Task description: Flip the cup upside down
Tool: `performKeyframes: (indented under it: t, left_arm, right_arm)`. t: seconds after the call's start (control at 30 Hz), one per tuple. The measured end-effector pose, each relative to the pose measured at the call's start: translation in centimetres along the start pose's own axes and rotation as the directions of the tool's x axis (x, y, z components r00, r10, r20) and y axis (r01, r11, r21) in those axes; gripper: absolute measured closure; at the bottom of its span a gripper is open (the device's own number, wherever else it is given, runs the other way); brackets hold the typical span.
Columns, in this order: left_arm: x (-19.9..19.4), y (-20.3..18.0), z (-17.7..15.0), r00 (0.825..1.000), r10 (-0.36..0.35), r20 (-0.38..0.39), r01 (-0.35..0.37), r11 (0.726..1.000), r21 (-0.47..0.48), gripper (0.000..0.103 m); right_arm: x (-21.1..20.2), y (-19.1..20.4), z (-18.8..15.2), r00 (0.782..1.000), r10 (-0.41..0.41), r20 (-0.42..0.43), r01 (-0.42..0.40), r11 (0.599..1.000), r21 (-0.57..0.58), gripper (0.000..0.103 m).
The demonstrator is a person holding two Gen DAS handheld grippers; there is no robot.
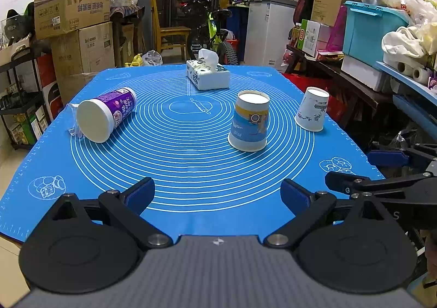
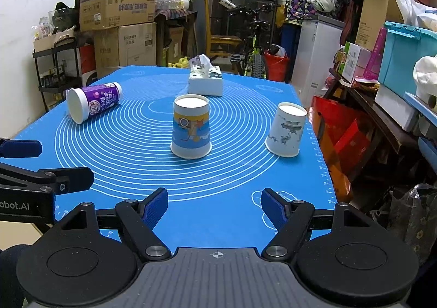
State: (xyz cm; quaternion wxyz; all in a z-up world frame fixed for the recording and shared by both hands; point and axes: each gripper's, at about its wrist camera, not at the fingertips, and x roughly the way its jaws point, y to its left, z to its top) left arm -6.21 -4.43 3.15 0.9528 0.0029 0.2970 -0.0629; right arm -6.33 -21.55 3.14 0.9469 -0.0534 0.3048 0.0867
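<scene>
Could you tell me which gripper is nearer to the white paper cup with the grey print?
The right gripper. The white cup stands ahead, slightly to its right. The left gripper, jaws open like the right's, sits further left, so the cup lies far right.

Your left tongs [image 1: 218,196] and right tongs [image 2: 215,208] match: matte black linkage arms with silver pivot screws, round black discs at the base, a ribbed grey body with a small white crosshair mark, and blue textured pads [image 2: 157,205]. White lettering "obot.AI" marks one side.
</scene>
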Motion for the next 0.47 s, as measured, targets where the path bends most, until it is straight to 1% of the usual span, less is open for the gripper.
performKeyframes:
  t: [0.47]
  left_arm:
    - [0.08, 0.04, 0.09, 1.000, -0.005, -0.005, 0.005, 1.000, -0.014, 0.005]
  right_arm:
    - [-0.04, -0.12, -0.08, 1.000, -0.005, -0.005, 0.005, 1.000, 0.001, 0.024]
